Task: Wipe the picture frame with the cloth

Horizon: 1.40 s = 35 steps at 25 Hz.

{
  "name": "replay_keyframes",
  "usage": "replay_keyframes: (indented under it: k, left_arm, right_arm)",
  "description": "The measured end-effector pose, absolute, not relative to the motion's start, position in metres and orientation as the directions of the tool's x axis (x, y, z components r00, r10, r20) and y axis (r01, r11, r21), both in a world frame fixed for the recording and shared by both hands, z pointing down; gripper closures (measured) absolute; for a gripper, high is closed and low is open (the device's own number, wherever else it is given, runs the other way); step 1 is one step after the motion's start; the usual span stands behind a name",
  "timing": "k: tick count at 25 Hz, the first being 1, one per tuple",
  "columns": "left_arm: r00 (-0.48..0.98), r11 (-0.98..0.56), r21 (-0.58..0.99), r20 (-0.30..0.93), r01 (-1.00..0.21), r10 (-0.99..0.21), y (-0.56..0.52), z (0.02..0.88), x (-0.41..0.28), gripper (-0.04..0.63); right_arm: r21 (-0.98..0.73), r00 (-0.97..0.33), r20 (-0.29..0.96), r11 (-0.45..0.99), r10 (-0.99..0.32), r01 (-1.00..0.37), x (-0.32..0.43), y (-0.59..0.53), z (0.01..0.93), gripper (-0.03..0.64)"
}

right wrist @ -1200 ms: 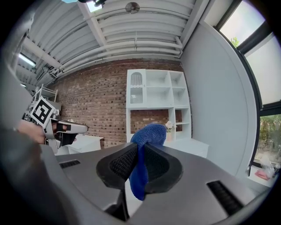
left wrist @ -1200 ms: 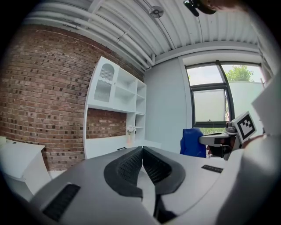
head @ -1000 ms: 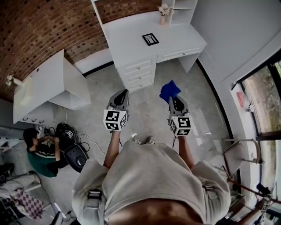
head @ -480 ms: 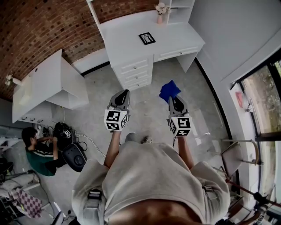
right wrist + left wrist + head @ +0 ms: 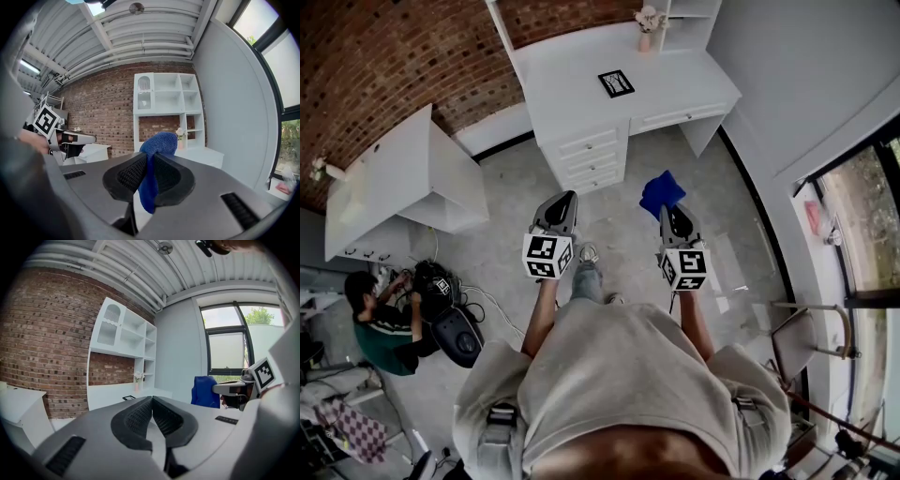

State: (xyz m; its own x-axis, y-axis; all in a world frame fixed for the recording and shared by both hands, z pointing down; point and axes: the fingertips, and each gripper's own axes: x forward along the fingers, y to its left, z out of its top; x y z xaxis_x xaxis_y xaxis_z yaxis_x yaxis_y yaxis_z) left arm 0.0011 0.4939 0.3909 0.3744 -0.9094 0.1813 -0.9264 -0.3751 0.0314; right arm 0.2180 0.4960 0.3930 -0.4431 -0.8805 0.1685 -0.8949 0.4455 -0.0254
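Observation:
A small black picture frame [image 5: 617, 82] lies flat on the white desk [image 5: 572, 89] at the far wall; in the left gripper view the frame [image 5: 129, 398] shows small above the jaws. My right gripper [image 5: 671, 214] is shut on a blue cloth [image 5: 661, 192], which bulges out beyond the jaw tips [image 5: 157, 143]. My left gripper [image 5: 563, 202] is shut with nothing in it. Both grippers are held out in front of the person, over the floor, well short of the desk.
The desk has drawers [image 5: 596, 157] in front and a small vase of flowers [image 5: 649, 23] beside white shelving [image 5: 165, 101]. A second white cabinet [image 5: 394, 183] stands to the left. A person [image 5: 384, 323] sits on the floor at the left among cables. Windows [image 5: 872, 216] line the right.
The person has stepped slightly forward; one foot now shows further ahead on the floor between the grippers. The grippers keep their pose, the cloth still held.

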Motion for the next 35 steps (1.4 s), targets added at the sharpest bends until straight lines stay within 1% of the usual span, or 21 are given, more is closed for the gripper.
replay_keyframes:
  k: [8,19,22,35]
  left_arm:
    - [0.388,-0.388,0.038,0.176,-0.921,-0.905,0.456,0.397,0.0,0.58]
    - [0.435,-0.431,0.06,0.183,-0.9,-0.882,0.353,0.406,-0.023,0.58]
    - [0.447,-0.442,0.067,0.181,-0.894,-0.876,0.321,0.404,-0.033,0.58]
    - [0.471,-0.463,0.087,0.161,-0.882,-0.867,0.191,0.393,-0.091,0.58]
  right_arm:
    - [-0.022,-0.443,0.175,0.446,-0.879,-0.895,0.21,0.463,0.399,0.558]
    - [-0.016,-0.402,0.19,0.407,-0.896,-0.913,0.185,0.368,0.4,0.558]
    - [-0.029,-0.394,0.192,0.396,-0.899,-0.918,0.171,0.337,0.39,0.558]
    - [0.015,-0.355,0.188,0.364,-0.916,-0.931,0.12,0.212,0.381,0.558]
